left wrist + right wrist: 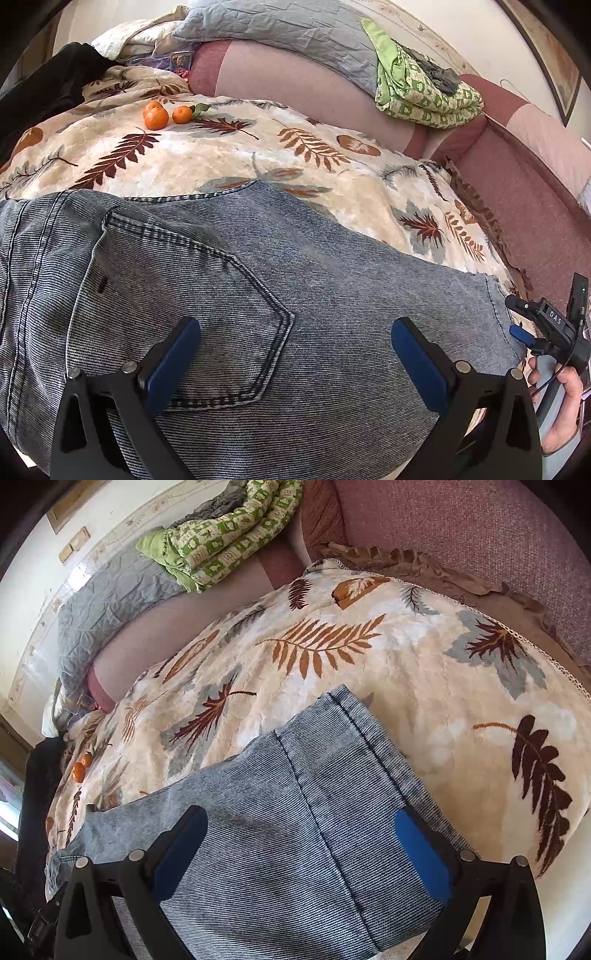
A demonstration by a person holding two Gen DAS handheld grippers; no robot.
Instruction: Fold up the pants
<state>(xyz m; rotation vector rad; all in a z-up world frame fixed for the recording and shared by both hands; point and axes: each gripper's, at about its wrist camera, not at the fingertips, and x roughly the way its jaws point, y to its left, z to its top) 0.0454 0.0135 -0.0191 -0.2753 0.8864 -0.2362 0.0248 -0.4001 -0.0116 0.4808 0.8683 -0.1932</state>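
Denim pants [258, 302] between spread tongs [295, 354]

Bright, even daylight fills both views, no harsh glare on the fabrics. In the right wrist view the wall [33, 565] at ten o'clock washes out pale, and a strip at nine o'clock blows white. Heavy fisheye bending, with dark vignette at every corner. The denim [332, 295] weave reads crisp at centre; soft shadow pools beneath the fingers [173, 365] at six o'clock.
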